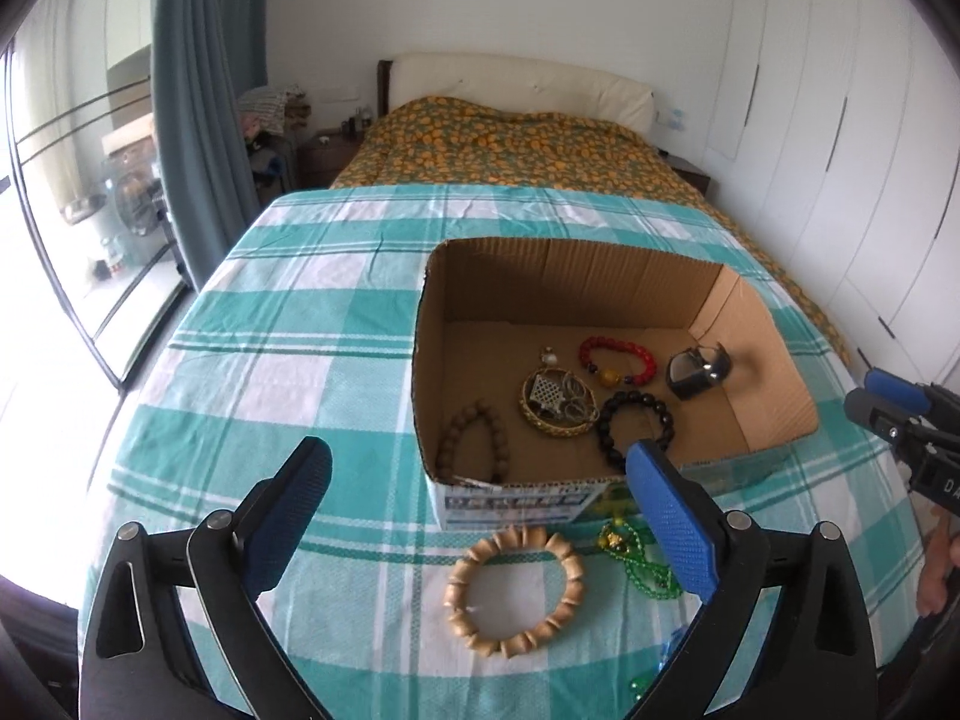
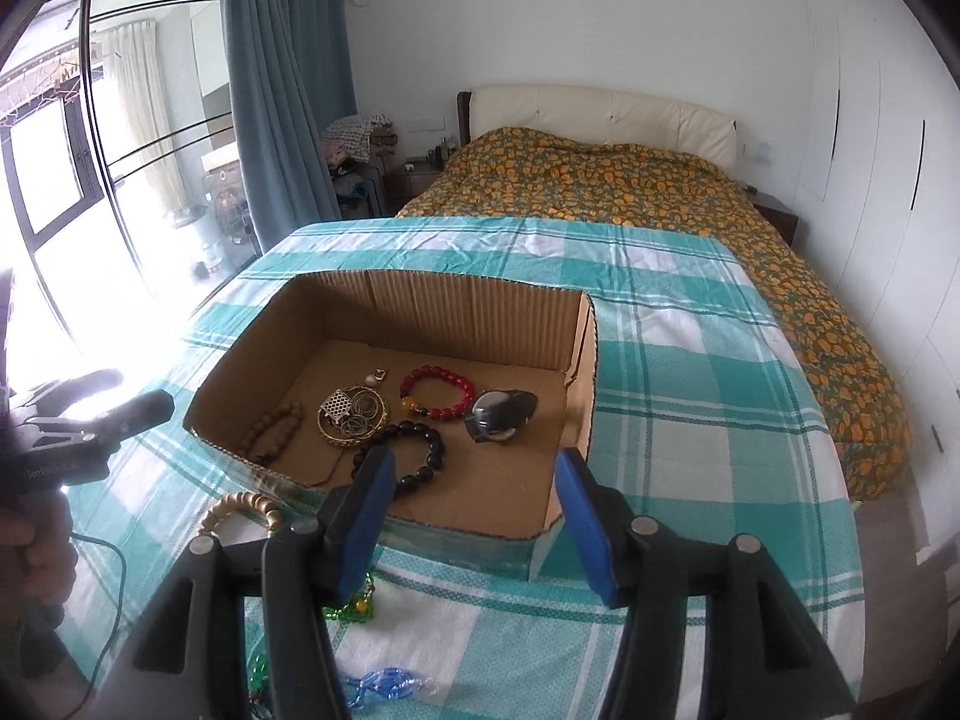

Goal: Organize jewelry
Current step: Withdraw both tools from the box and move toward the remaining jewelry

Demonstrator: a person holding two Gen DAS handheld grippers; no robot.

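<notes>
An open cardboard box stands on the checked cloth. In it lie a red bead bracelet, a black bead bracelet, a gold bangle with rings, a brown bead bracelet and a watch. In front of the box lie a pale wooden bracelet and green beads. My left gripper is wide open and empty above the pale bracelet. My right gripper is open and empty at the box's near wall.
Blue glass beads lie on the cloth near the front edge. The cloth-covered table ends at the left by a glass door and curtain. A bed with an orange patterned cover is behind, with white wardrobes at the right.
</notes>
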